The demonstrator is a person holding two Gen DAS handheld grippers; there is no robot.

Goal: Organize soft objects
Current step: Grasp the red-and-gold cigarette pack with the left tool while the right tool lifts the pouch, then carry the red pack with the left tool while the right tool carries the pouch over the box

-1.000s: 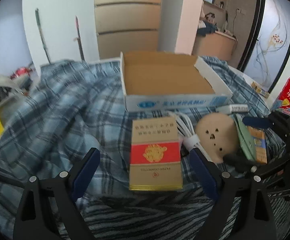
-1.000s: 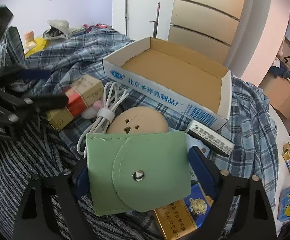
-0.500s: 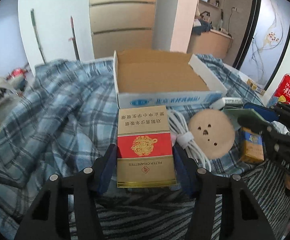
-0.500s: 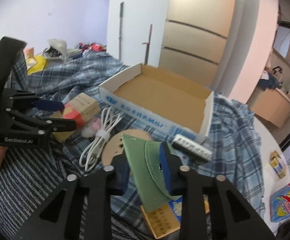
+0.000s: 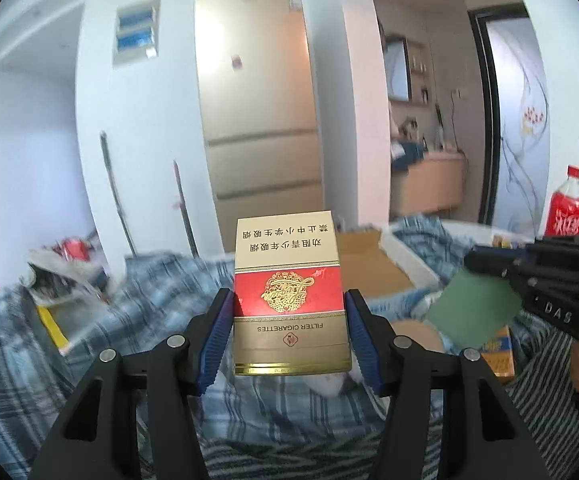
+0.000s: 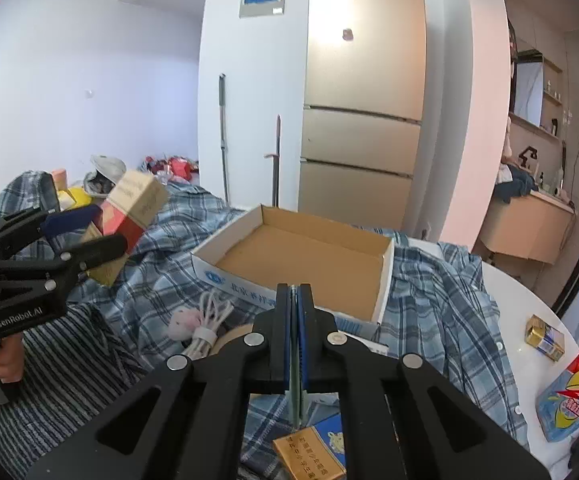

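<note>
The open white cardboard box with a brown floor [image 6: 309, 256] sits on the blue plaid cloth [image 6: 441, 308], far of both tools. The left gripper [image 5: 289, 332] clamps a red and gold cigarette pack [image 5: 289, 292] by its long sides, lifted clear of the cloth. The right gripper [image 6: 296, 336] pinches a thin green leather pouch [image 5: 473, 306] edge-on, near the box's front wall. Likely next: carry each over the rim, lower flat, release one at a time.

red-gold pack [image 5: 289, 296], seemingly green pouch [image 5: 474, 306]
</note>
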